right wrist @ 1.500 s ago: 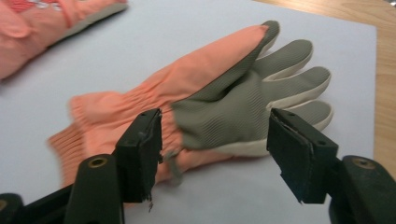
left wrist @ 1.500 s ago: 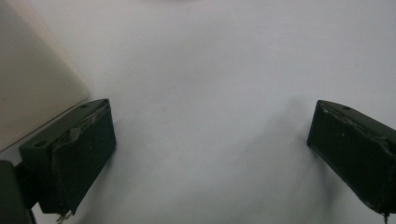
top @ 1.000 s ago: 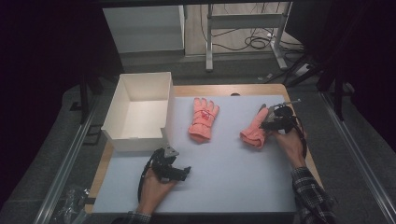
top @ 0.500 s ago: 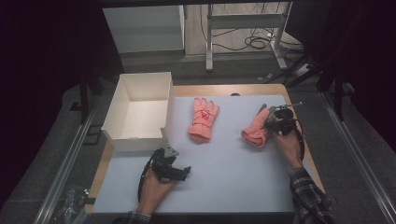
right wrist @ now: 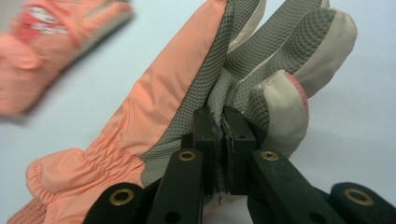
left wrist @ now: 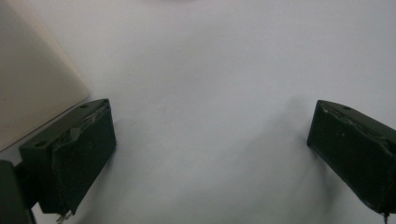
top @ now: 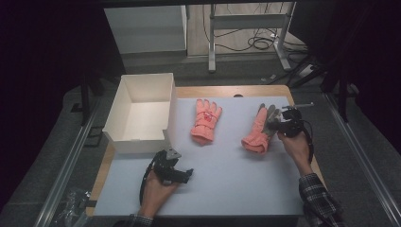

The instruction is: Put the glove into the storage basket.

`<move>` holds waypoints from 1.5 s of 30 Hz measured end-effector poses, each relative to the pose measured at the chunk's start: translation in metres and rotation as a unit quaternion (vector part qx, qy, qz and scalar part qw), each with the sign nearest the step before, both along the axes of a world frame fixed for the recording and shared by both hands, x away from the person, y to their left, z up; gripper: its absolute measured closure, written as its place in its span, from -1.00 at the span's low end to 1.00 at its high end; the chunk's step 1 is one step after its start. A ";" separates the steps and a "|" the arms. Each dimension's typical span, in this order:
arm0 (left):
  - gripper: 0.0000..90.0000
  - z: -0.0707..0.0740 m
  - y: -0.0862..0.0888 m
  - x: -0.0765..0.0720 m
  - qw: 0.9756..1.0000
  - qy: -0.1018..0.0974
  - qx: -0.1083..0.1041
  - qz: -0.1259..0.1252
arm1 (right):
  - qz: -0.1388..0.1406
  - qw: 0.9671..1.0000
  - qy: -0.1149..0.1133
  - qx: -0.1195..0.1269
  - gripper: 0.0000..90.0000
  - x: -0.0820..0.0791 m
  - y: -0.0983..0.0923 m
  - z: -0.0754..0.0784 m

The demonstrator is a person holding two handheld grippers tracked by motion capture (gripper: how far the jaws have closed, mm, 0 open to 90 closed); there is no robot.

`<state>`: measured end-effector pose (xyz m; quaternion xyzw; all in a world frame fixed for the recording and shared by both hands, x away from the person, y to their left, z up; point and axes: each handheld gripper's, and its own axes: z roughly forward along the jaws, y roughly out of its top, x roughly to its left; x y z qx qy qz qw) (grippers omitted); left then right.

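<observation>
Two salmon-pink gloves lie on a pale blue mat (top: pixel 227 175). One glove (top: pixel 206 120) rests flat at the centre, its back up. The other glove (top: pixel 257 130) is at the right, tipped up on its edge so the grey palm side shows. My right gripper (top: pixel 275 124) is shut on this glove's palm fabric below the fingers; the right gripper view shows the jaws (right wrist: pixel 223 126) pinching the grey textured material of the glove (right wrist: pixel 177 93). The centre glove (right wrist: pixel 42 42) is blurred at upper left there. My left gripper (top: pixel 189 174) rests open on the mat near the front, nothing between its jaws (left wrist: pixel 210 149).
An open, empty white box (top: pixel 125 140) stands at the left of the mat, its corner (left wrist: pixel 28 84) close to my left gripper. The wooden table edge (top: pixel 309 151) runs just right of my right hand. Metal rails flank the table.
My right gripper closed on the right-hand glove's palm and raised that side a little, tilting the glove. The left hand stayed where it was.
</observation>
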<state>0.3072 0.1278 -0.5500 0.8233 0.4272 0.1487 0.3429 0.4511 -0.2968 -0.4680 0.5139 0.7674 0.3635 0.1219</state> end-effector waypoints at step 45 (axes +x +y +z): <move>-0.97 0.000 0.000 0.000 1.000 0.000 0.001 0.000 | 0.214 0.977 -0.008 -0.009 0.58 -0.093 0.084 -0.029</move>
